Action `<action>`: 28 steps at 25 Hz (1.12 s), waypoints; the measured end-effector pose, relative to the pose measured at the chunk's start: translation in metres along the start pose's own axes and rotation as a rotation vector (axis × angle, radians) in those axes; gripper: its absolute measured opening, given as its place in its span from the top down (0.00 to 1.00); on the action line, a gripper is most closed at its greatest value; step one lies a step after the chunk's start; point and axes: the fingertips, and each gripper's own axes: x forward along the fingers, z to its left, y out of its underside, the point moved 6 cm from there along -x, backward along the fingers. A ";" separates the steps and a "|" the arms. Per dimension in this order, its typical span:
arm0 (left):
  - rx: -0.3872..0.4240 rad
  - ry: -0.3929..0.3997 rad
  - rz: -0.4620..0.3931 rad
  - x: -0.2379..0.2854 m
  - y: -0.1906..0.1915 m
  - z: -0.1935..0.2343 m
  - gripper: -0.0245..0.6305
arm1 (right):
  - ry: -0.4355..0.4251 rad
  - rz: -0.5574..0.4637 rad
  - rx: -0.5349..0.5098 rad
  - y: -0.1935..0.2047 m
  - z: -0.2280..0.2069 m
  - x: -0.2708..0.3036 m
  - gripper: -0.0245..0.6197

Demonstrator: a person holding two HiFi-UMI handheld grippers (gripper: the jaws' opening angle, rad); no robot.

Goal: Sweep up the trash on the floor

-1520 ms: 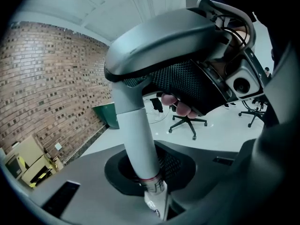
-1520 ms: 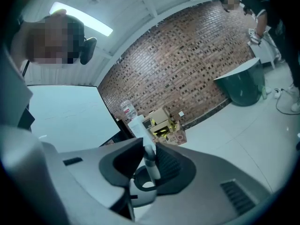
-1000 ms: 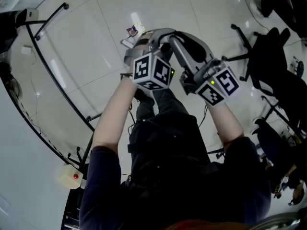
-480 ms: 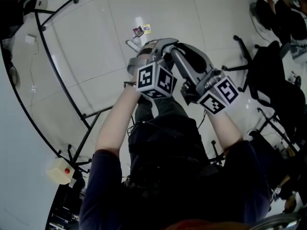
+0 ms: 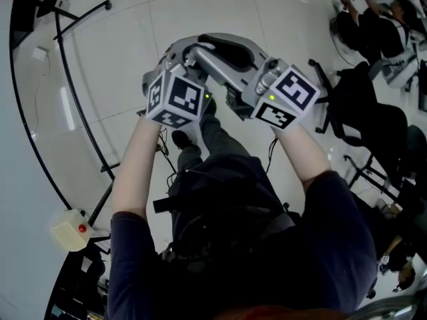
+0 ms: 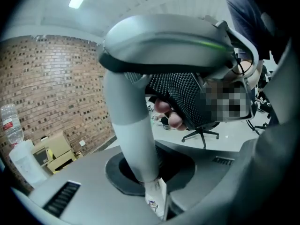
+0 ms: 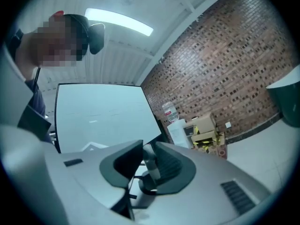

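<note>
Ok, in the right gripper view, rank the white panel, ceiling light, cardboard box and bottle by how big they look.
1. White panel
2. Ceiling light
3. Cardboard box and bottle: about alike, so not ranked.
The wide-angle lens makes this apparent size only.

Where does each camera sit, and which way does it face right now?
Head view: on the person's head, facing steeply down at the tiled floor; shows forearms, torso, left gripper, right gripper.
Left gripper view: on the left gripper, along jaws shut on a grey tube, toward a brick wall; a dark sleeve shows.
Right gripper view: on the right gripper, along jaws just closed further on a grey shaft; the person's head shows.
Shared: both gripper views show the brick wall and cardboard boxes.
</note>
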 end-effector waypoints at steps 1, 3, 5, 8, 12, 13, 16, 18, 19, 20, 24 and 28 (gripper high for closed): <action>0.012 0.015 -0.011 -0.009 -0.009 0.005 0.92 | -0.012 -0.014 -0.006 -0.011 0.007 0.004 0.80; 0.036 0.040 -0.025 -0.027 -0.031 0.015 0.92 | -0.026 -0.053 -0.020 -0.035 0.022 0.009 0.80; 0.048 0.046 -0.041 -0.044 -0.054 0.019 0.91 | -0.028 -0.089 -0.053 -0.058 0.040 0.010 0.81; 0.071 0.026 -0.071 -0.069 -0.083 0.017 0.91 | -0.061 -0.130 -0.090 -0.088 0.069 0.005 0.81; 0.152 0.010 -0.088 -0.104 -0.103 0.003 0.84 | -0.176 -0.164 -0.055 -0.110 0.095 -0.011 0.81; 0.158 0.009 -0.090 -0.113 -0.106 0.000 0.80 | -0.198 -0.173 -0.038 -0.114 0.097 -0.015 0.81; 0.086 0.021 -0.119 -0.141 -0.104 -0.004 0.75 | -0.269 -0.189 0.016 -0.127 0.104 -0.023 0.81; 0.029 0.027 -0.144 -0.156 -0.099 -0.010 0.71 | -0.342 -0.176 0.053 -0.132 0.115 -0.023 0.81; 0.020 0.025 -0.152 -0.162 -0.096 -0.017 0.71 | -0.380 -0.160 0.068 -0.131 0.122 -0.023 0.81; 0.024 0.019 -0.157 -0.168 -0.092 -0.024 0.71 | -0.413 -0.142 0.080 -0.129 0.130 -0.022 0.81; 0.021 0.014 -0.144 -0.186 -0.071 -0.052 0.72 | -0.529 -0.077 0.138 -0.110 0.150 -0.025 0.81; -0.022 -0.020 -0.141 -0.183 -0.065 -0.087 0.82 | -0.690 -0.054 0.196 -0.104 0.155 -0.043 0.81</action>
